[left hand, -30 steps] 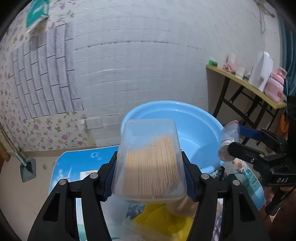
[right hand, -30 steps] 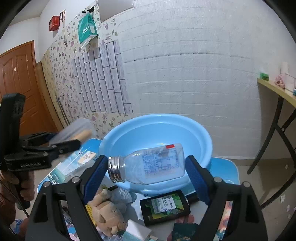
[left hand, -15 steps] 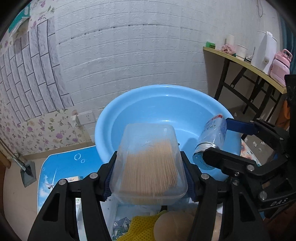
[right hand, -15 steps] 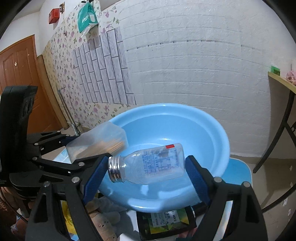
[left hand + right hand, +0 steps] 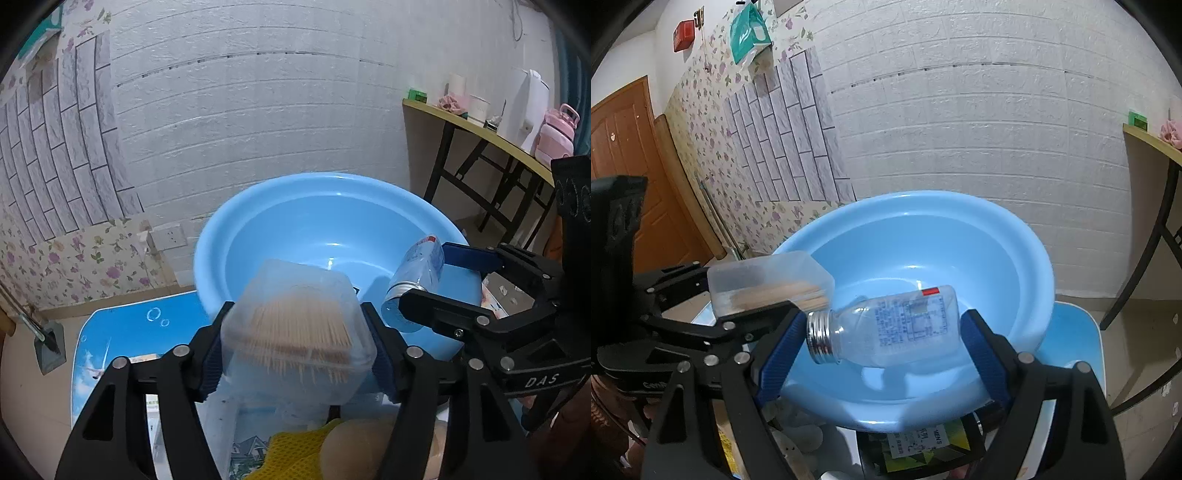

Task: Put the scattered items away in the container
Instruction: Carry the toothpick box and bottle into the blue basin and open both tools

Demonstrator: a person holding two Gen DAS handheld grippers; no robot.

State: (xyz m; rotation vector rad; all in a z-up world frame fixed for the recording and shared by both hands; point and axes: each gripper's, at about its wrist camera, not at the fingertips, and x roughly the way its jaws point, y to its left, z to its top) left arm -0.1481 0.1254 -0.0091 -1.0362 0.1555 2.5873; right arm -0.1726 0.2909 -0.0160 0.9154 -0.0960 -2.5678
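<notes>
toothpick box sits between the left gripper pads as its jaws are opening, just short of the blue basin ahead, to drop in. right gripper clamps a clear bottle endwise over the basin.

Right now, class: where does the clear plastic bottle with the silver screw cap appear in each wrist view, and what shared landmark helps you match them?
Left wrist view: clear plastic bottle at right of centre, between the right tongs.
Right wrist view: bottle at lower centre, lying sideways, cap to the left.
Shared landmark: the round light-blue plastic basin behind it.
</notes>
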